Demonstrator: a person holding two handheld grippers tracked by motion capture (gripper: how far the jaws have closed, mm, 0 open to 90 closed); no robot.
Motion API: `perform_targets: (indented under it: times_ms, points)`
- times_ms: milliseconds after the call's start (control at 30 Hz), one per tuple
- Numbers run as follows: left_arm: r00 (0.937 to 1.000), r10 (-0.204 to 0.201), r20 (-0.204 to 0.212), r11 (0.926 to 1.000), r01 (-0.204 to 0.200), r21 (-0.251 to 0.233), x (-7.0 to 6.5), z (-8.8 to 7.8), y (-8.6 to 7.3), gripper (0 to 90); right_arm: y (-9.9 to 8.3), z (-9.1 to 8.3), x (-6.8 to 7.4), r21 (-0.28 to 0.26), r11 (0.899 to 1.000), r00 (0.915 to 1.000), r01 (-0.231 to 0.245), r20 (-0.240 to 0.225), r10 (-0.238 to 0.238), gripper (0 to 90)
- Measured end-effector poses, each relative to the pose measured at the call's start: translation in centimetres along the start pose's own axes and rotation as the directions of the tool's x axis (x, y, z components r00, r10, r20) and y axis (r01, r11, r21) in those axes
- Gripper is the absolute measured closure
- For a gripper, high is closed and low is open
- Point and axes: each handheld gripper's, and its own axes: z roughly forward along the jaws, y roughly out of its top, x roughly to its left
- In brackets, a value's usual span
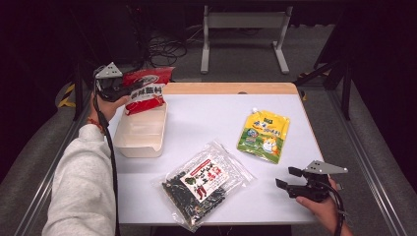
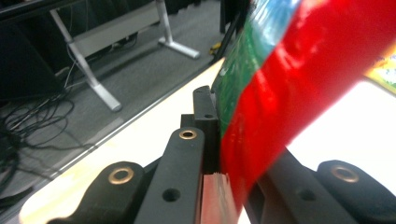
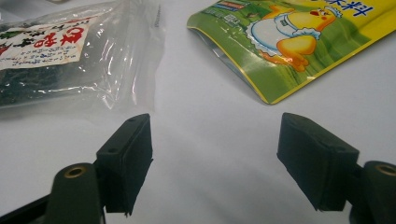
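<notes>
From the high view, your left gripper point(image 1: 129, 90) is clamped on a red snack bag point(image 1: 146, 89) and holds it up in the air, just over the far end of the white tray point(image 1: 129, 147). It looks like you hold it there so you can drop it into the tray. The bag has a white band with dark writing, too small to read. Your right gripper point(image 1: 288, 178) waits near the front right corner of the desk point(image 1: 206, 118) with its jaws apart and nothing in them. Close by lie a yellow and green spout pouch point(image 1: 264, 136) and a clear bag of dark seaweed point(image 1: 203, 184) with a white and red label. Both lie flat, well apart from the tray.

In the left gripper view, the jaws pinch the edge of the red bag point(image 2: 299, 93) tight. You can see red and green on it, but no words.

In the right gripper view, the open jaws point at bare desk between the seaweed bag point(image 3: 70, 51) and the pouch point(image 3: 289, 42). The pouch shows a cartoon chick. The seaweed label has big red Chinese characters that I cannot make out.
</notes>
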Motion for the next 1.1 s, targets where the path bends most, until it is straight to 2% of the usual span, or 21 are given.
perform_targets:
  times_ms: [100, 133, 200, 233, 267, 333, 400, 433, 467, 500, 533, 633, 667, 700, 767, 800, 867, 900, 1000, 1100]
  points:
    - [0.9998, -0.02, -0.004, 0.9997, 0.02, -0.01, 0.2, 1.1, -0.2, 88.7, 0.1, 0.2, 0.3, -0.002, 1.0, 0.9999, -0.007, -0.009, 0.007, 26.6]
    - [0.9997, -0.021, -0.013, 0.9998, 0.021, 0.007, 0.2, 1.5, -0.3, 87.5, 0.1, 0.3, 0.3, -0.003, 1.0, 0.9999, -0.003, -0.01, 0.003, 26.6]
    - [0.9985, -0.04, -0.038, 0.9981, 0.042, 0.046, 0.2, 2.1, -0.6, 71.5, 0.2, 0.5, 0.5, 0.006, 1.0, 0.9998, 0.008, -0.019, -0.008, 26.3]
    - [0.9983, -0.046, -0.035, 0.9964, 0.048, 0.069, 0.3, 2.3, -0.9, 70.4, 0.2, 0.6, 0.6, 0.008, 1.0, 0.9997, 0.01, -0.023, -0.01, 26.2]
    - [0.9979, -0.049, -0.043, 0.9962, 0.052, 0.07, 0.3, 2.1, -1.4, 73.0, 0.2, 0.7, 0.6, 0.011, 1.0, 0.9994, 0.013, -0.031, -0.013, 26.2]
    - [0.9978, -0.062, -0.02, 0.9953, 0.064, 0.073, 0.2, 1.7, -2.2, 72.9, 0.2, 0.9, 0.8, 0.023, 0.999, 0.9988, 0.027, -0.041, -0.026, 26.2]
    - [0.999, -0.041, -0.021, 0.9904, 0.043, 0.131, 0.0, 1.6, -2.8, 72.3, 0.2, 1.1, 0.8, 0.03, 0.999, 0.9983, 0.028, -0.053, -0.026, 26.2]
    - [0.9997, -0.015, -0.022, 0.984, 0.018, 0.177, -0.2, 1.6, -3.2, 73.5, 0.2, 1.1, 0.8, 0.029, 0.999, 0.998, 0.032, -0.055, -0.031, 26.1]
    - [0.9997, -0.015, -0.022, 0.984, 0.018, 0.177, -0.2, 1.6, -3.2, 75.5, 0.2, 1.2, 0.9, 0.033, 0.999, 0.9979, 0.032, -0.058, -0.03, 26.1]
    - [0.9993, -0.016, -0.034, 0.9786, 0.023, 0.205, -0.4, 1.5, -3.6, 75.5, 0.2, 1.2, 0.9, 0.033, 0.999, 0.9979, 0.032, -0.058, -0.03, 26.1]
    - [0.9986, -0.025, -0.046, 0.9751, 0.035, 0.219, -0.4, 1.4, -4.0, 80.0, 0.2, 1.2, 0.9, 0.038, 0.999, 0.9975, 0.036, -0.062, -0.033, 26.1]
    - [0.9977, -0.042, -0.054, 0.9743, 0.053, 0.219, -0.3, 1.3, -4.7, 82.2, 0.3, 1.3, 0.9, 0.041, 0.998, 0.9974, 0.038, -0.063, -0.035, 25.9]
    - [0.9963, -0.061, -0.061, 0.9736, 0.073, 0.216, -0.3, 1.4, -4.8, 82.8, 0.3, 1.3, 0.9, 0.042, 0.998, 0.9974, 0.037, -0.063, -0.035, 25.9]
    - [0.9956, -0.059, -0.073, 0.9728, 0.074, 0.219, -0.3, 1.5, -4.9, 84.4, 0.3, 1.4, 0.9, 0.041, 0.998, 0.9973, 0.039, -0.064, -0.037, 25.9]
    - [0.9902, -0.072, -0.119, 0.9681, 0.098, 0.23, -0.1, 2.2, -5.1, 88.3, 0.4, 1.4, 1.0, 0.043, 0.998, 0.9971, 0.039, -0.067, -0.036, 25.9]
    - [0.9892, -0.08, -0.123, 0.965, 0.108, 0.239, -0.1, 2.4, -5.3, 89.1, 0.4, 1.5, 1.1, 0.044, 0.998, 0.997, 0.041, -0.067, -0.038, 25.9]
    - [0.9897, -0.096, -0.106, 0.9658, 0.119, 0.231, 0.2, 2.5, -5.6, 89.4, 0.4, 1.7, 1.1, 0.047, 0.998, 0.9969, 0.043, -0.067, -0.04, 25.9]
    - [0.9897, -0.097, -0.105, 0.9631, 0.12, 0.241, 0.3, 2.5, -5.7, 89.6, 0.4, 1.7, 1.1, 0.05, 0.998, 0.9971, 0.043, -0.065, -0.04, 25.9]
    - [0.9912, -0.09, -0.097, 0.9612, 0.112, 0.252, 0.4, 2.5, -5.8, 89.6, 0.4, 1.8, 1.0, 0.051, 0.998, 0.9971, 0.046, -0.062, -0.043, 25.8]
    - [0.9907, -0.106, -0.085, 0.9593, 0.124, 0.254, 0.6, 2.5, -6.0, 89.7, 0.5, 1.9, 1.0, 0.051, 0.998, 0.9979, 0.041, -0.052, -0.038, 25.9]
